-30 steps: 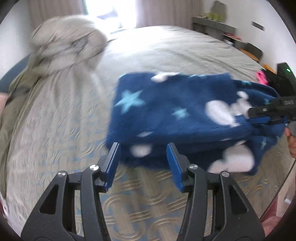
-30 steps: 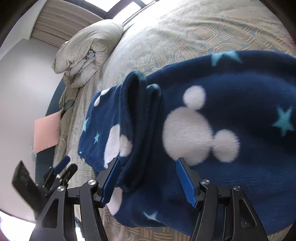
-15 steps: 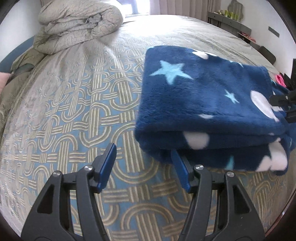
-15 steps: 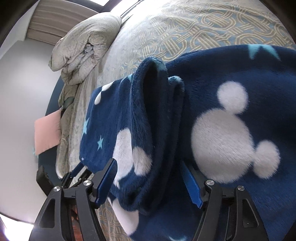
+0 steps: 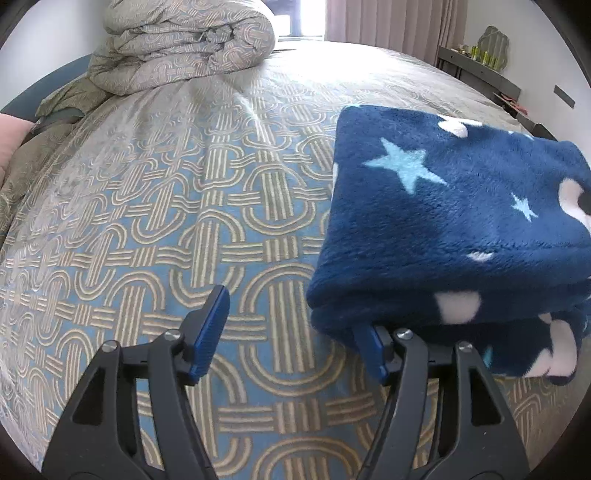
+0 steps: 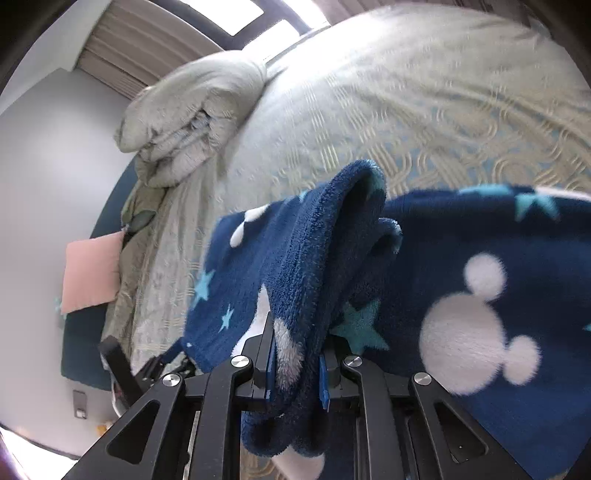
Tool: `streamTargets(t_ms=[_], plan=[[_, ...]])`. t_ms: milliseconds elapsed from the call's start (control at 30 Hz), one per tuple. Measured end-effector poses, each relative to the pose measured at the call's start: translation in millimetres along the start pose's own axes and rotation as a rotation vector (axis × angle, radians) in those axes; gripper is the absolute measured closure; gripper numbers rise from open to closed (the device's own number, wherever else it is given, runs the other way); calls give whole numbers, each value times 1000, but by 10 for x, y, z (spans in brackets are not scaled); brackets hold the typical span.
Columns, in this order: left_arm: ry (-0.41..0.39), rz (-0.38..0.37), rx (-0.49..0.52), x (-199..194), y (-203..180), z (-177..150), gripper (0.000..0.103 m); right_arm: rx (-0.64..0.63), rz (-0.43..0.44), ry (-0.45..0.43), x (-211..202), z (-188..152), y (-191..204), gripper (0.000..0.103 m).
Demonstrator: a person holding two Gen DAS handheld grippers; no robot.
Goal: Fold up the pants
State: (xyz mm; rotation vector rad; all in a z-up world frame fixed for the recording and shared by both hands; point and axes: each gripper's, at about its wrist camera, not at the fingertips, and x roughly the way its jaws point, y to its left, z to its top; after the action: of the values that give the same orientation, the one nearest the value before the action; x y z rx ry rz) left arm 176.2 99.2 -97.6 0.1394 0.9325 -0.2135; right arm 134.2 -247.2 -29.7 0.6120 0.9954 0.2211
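No containers in our views. Folded pants (image 5: pixel 454 229) lie on the bed (image 5: pixel 207 206) near its front edge. Our right gripper (image 6: pixel 297 363) has just clamped down, pinching a bunched fold of the pants. Our left gripper (image 5: pixel 291 332) has been widening; it's spread, one finger tucked under the stack's corner, nothing pinched. Rolled duvet (image 5: pixel 184 40) at the far edge, curtains (image 5: pixel 391 26) behind.

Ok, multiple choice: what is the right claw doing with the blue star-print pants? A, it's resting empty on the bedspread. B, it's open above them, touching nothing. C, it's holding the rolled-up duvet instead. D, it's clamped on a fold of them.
D: in the right wrist view the right claw has just closed, its pads pinching a thick fold of the pants.
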Motion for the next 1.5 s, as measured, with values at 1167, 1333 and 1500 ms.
streamTargets(t_ms=[1167,1333,1500], plan=[[42,0,131,306,-733,338,18,-94,-246,21,120,-339,-455,44],[77,-20,43,263,-551,396,17,-65,-198,19,16,-356,-576,44],[32,56,128,94,-731,430,18,-47,-261,-39,-251,-396,-722,44]])
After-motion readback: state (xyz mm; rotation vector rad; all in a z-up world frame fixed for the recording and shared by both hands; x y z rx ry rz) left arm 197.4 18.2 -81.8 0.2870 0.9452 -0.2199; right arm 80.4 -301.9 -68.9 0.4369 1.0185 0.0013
